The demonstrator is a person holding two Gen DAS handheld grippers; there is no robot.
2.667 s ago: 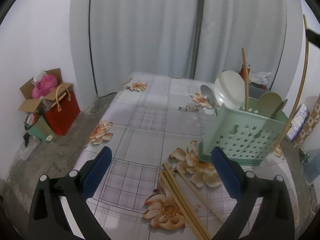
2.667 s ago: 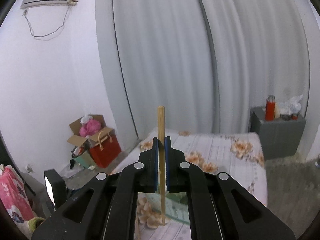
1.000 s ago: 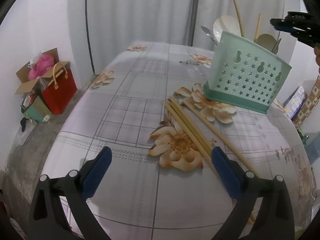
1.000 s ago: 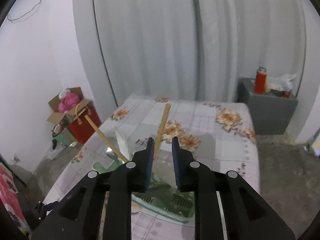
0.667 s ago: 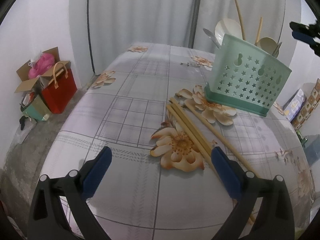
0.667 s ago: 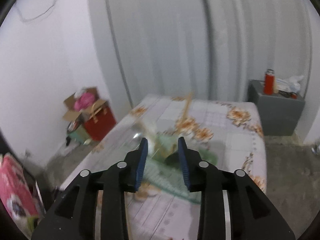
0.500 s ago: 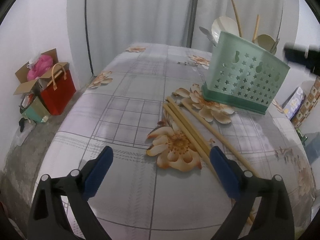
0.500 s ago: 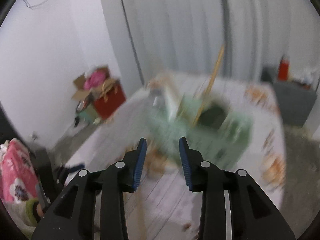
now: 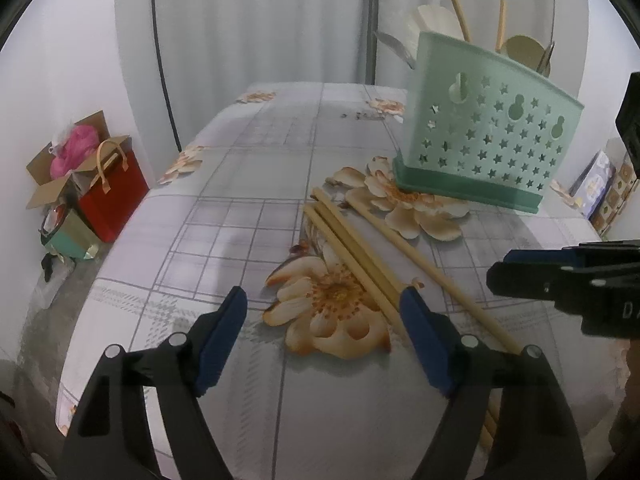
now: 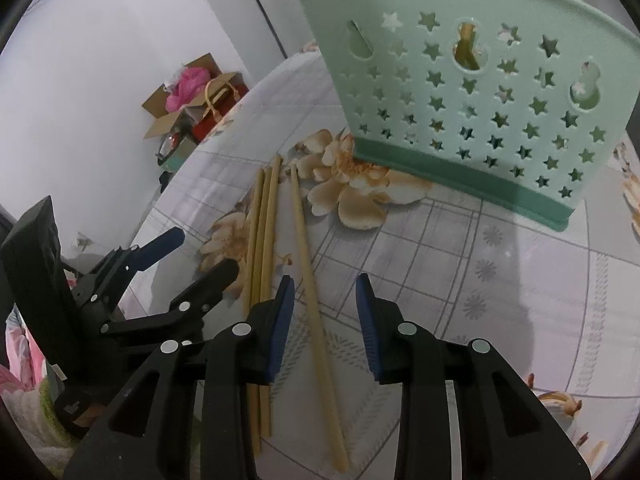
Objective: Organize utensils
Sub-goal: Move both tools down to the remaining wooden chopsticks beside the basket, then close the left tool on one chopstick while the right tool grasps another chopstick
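Observation:
Several wooden chopsticks [image 9: 352, 248] lie on the floral tablecloth in front of a mint-green star-holed utensil holder [image 9: 484, 148], which holds chopsticks, spoons and a ladle. In the right wrist view the chopsticks [image 10: 264, 232] lie as a tight group, with a single chopstick [image 10: 310, 256] beside them that runs between my fingers; the holder [image 10: 472, 92] stands just behind. My right gripper [image 10: 325, 294] is open, low over that single chopstick. My left gripper [image 9: 324, 312] is open and empty, over the near ends of the chopsticks. The right gripper also shows at the right of the left wrist view [image 9: 560, 276].
The table [image 9: 248, 184] has a rounded near edge. A red bag [image 9: 114, 188] and a cardboard box [image 9: 64, 160] stand on the floor at the left. White curtains hang behind the table.
My right gripper let go of a chopstick into the holder, then swung down to the table over the loose chopsticks. My left gripper moved a little lower and closer to them.

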